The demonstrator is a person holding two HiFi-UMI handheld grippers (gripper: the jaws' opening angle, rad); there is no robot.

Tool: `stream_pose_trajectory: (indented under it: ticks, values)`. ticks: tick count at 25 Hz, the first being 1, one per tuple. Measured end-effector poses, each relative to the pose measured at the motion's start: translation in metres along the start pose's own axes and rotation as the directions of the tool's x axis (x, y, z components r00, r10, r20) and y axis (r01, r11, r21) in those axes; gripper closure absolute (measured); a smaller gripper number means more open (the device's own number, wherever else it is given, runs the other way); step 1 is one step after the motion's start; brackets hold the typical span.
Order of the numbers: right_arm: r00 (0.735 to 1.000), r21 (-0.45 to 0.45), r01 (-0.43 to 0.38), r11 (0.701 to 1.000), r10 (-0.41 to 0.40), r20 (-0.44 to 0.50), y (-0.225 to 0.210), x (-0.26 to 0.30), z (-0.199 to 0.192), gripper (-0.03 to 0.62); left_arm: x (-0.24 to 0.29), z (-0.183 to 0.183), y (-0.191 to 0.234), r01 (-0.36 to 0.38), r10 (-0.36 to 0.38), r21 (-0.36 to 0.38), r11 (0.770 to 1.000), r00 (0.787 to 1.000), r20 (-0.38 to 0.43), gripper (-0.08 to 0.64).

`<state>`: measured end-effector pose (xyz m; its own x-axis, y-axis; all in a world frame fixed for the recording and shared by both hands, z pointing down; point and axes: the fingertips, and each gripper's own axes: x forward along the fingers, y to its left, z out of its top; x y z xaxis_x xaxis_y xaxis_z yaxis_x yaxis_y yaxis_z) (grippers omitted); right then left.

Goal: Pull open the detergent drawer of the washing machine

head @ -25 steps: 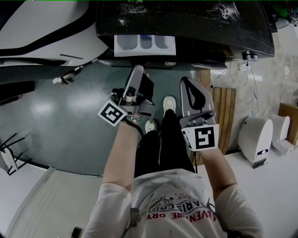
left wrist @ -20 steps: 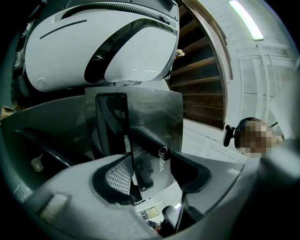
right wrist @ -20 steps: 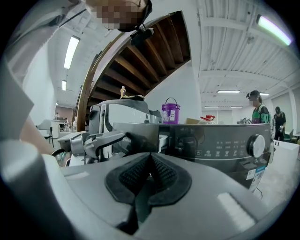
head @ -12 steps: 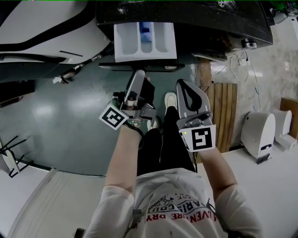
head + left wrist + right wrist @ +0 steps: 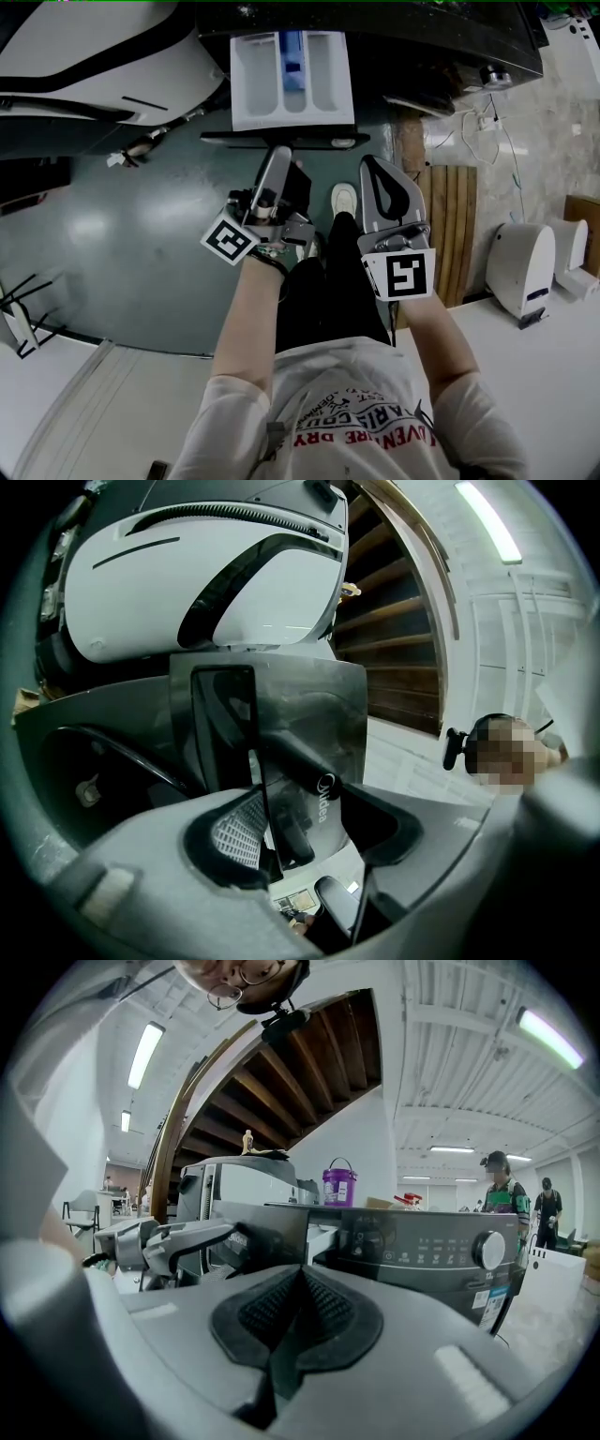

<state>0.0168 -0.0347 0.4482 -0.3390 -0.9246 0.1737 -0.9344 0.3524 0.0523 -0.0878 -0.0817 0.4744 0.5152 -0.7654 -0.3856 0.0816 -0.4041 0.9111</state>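
Over the green floor (image 5: 112, 216), the detergent drawer (image 5: 291, 84) is sliding further out of the washing machine (image 5: 441, 47) front edge. The left gripper (image 5: 277, 156) is clamping its front panel (image 5: 246, 139), and the right gripper (image 5: 375, 169) is hanging closed and empty. The opening looks nearly done.

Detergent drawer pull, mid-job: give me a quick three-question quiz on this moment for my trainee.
1. True or false: the detergent drawer sits fully shut in the washing machine.
2. What stands between the jaws of the left gripper? A) a cloth B) the drawer front C) nothing
3. Fill in: the jaws of the right gripper are ____.

Key: 1 false, it stands pulled out; 2 B; 3 together, with nothing between them.
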Motion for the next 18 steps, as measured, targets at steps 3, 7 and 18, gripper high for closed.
stream_pose_trajectory:
  ticks: [3,7,18]
  values:
    - [1.000,0.003,-0.003,1.000,0.003,0.001,0.003,-0.005,-0.001,0.592,-0.005,-0.001,-0.002,-0.001,0.001,0.001,1.000,1.000,0.002,0.314]
    - [1.000,-0.010,-0.018,1.000,0.017,-0.017,0.005,-0.014,-0.008,0.592,-0.005,-0.001,-0.003,-0.001,0.001,0.004,1.000,1.000,0.007,0.313]
    - [1.000,0.015,-0.021,1.000,0.021,-0.007,0.008,-0.014,0.002,0.592,-0.014,-0.004,0.006,-0.146,0.146,0.001,0.989,0.989,0.012,0.258]
